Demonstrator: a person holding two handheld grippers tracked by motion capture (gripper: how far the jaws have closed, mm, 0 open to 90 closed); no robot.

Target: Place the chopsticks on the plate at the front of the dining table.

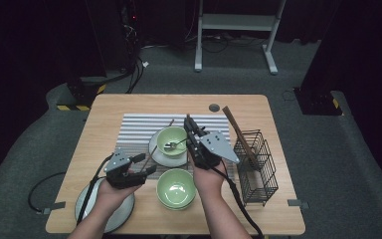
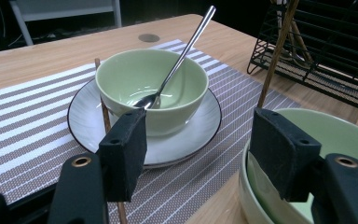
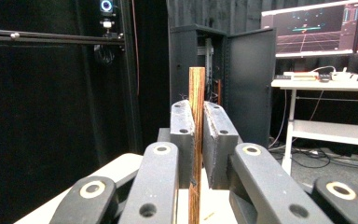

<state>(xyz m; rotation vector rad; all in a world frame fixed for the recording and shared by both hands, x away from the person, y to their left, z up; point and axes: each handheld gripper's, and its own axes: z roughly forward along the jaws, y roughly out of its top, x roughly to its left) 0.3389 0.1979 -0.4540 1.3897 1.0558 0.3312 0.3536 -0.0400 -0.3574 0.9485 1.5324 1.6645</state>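
A green bowl [image 1: 171,139] with a metal spoon [image 1: 175,144] in it stands on a white plate [image 1: 160,155] on the striped placemat [image 1: 134,130]. My right gripper [image 1: 188,121] hovers just right of that bowl, shut on a brown wooden chopstick [image 3: 196,140] that stands upright between its jaws. My left gripper [image 1: 146,164] is open, low over the mat's front left, pointing at the bowl [image 2: 151,86]. Beside its left jaw a second chopstick [image 2: 103,109] lies against the plate [image 2: 88,116]. A second green bowl [image 1: 176,188] sits close in front.
A black wire rack [image 1: 256,167] stands at the table's right with a chopstick [image 1: 235,128] leaning out of it. A white plate [image 1: 117,214] lies at the front left under my left hand. A slanting chopstick [image 2: 278,46] crosses in front of the rack [image 2: 335,51].
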